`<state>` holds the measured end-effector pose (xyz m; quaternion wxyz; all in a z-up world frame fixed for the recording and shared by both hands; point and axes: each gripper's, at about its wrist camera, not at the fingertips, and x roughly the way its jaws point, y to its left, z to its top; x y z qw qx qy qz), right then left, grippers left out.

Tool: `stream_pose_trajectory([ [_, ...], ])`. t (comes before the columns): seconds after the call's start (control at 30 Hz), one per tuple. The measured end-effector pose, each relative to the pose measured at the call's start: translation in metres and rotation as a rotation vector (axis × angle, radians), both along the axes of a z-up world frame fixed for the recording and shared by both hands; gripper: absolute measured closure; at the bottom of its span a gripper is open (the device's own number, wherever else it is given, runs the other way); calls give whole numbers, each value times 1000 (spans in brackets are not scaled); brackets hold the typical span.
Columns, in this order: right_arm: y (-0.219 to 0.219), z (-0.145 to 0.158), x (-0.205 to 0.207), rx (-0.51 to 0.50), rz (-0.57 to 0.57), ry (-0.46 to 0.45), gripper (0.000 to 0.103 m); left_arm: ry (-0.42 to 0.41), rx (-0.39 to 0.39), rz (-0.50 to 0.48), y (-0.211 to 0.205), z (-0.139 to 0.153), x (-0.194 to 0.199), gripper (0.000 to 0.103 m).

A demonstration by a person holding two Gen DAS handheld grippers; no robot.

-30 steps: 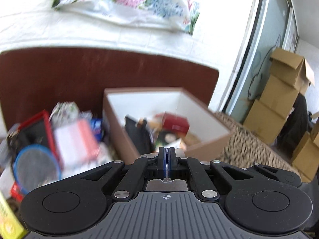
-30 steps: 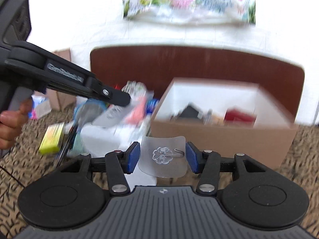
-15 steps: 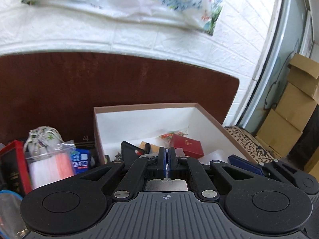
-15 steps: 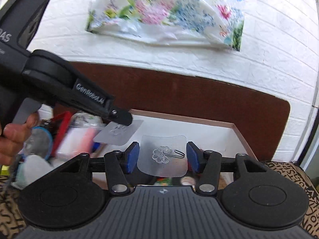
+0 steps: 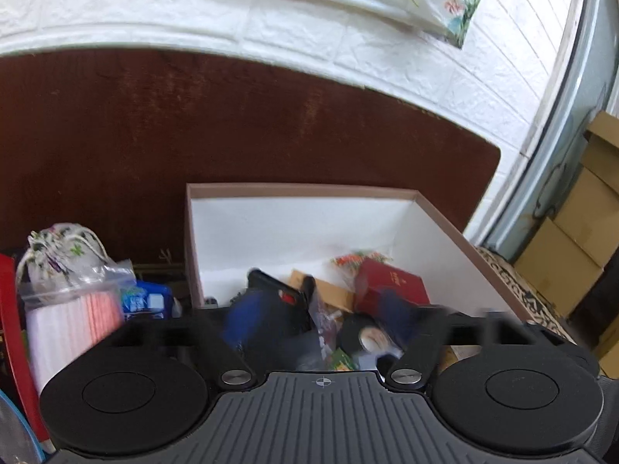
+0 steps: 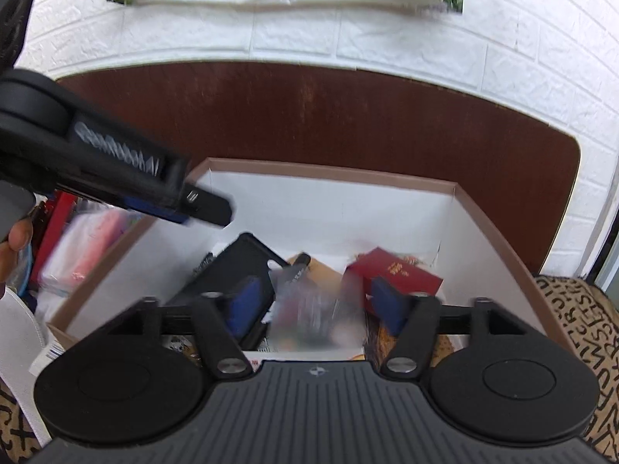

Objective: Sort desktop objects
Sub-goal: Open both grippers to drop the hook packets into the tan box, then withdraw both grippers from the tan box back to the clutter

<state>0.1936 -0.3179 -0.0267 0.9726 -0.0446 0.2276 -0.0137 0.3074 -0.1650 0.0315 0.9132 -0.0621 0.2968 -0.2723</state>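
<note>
Both claws just opened; right gripper [image 6: 315,305] jaws spread, blurred clear plastic hook sheet [image 6: 309,309] loose between them over brown-rimmed white-lined cardboard box [image 6: 456,208]; left gripper [image 5: 321,317] gaping, empty.

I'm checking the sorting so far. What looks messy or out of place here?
The open box is a jumble: a black case leans tilted and a red box sits askew. Nothing looks spilled or broken.

Both jaws now spread wide over the box [image 6: 483,208]; the right gripper's [image 6: 315,305] clear hook sticker [image 6: 309,309] falls blurred.
</note>
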Motion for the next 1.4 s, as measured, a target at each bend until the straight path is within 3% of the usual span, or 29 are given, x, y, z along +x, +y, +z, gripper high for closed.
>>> stream_pose_trajectory([
  [0.03,0,-1,0,-7,-3,-4,23,-27,2,5,1,0,-2,8],
  [0.1,0,-3,-3,-21,-7,-11,6,-60,10,0,1,0,-4,1],
  [0.17,0,-5,-6,-24,-13,-13,1,-62,14,-18,0,-1,-6,0],
  [0.5,-6,-5,-8,61,-35,37,0,-44,38,-23,-2,-6,-20,0],
  [0.77,-7,14,-31,111,-40,4,0,-63,36,-17,5,6,-46,0],
  [1.13,12,32,-80,118,-16,-23,0,-68,14,9,22,22,-110,0],
  [1.33,29,36,-111,130,16,-28,0,-37,42,47,41,18,-152,0],
  [1.4,36,36,-123,135,30,-27,0,-36,17,54,55,13,-171,0],
])
